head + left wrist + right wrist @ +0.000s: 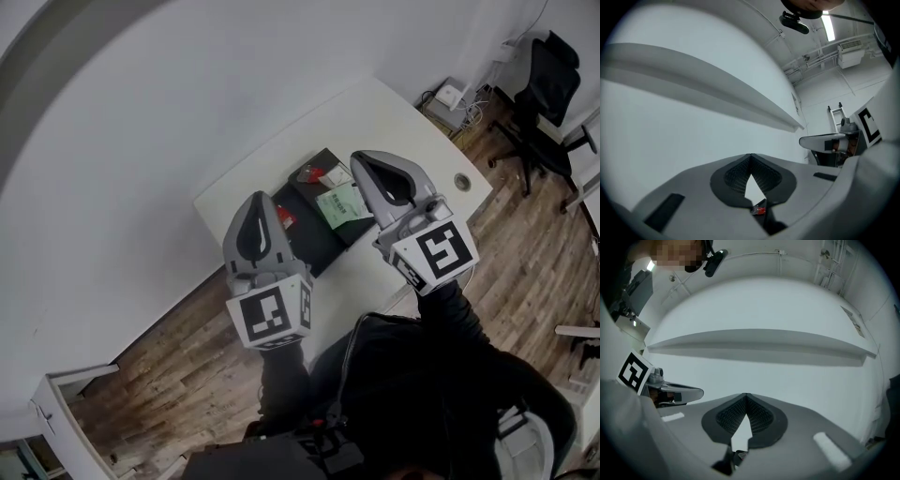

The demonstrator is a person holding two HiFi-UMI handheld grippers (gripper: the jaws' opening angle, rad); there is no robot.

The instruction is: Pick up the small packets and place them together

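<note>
**Both grippers clenched and empty, packets below on the mat**

We see the left gripper (257,202) and right gripper (364,164) pointing level at the wall. Both have jaws pressed together with nothing between the pads. The packets lie between them at frame centre, on the black mat (314,246) on the white table (412,127). The green packet (342,204) is just left of the right gripper. One red packet (309,174) is above it, and another red packet (285,219) is by the left gripper's edge. We judge both tools must tip down to reach them, and the right is nearer the green one. The grippers hide part of the mat, so the packet count is unsure. A red speck low in the left gripper view is too small to place.
</note>
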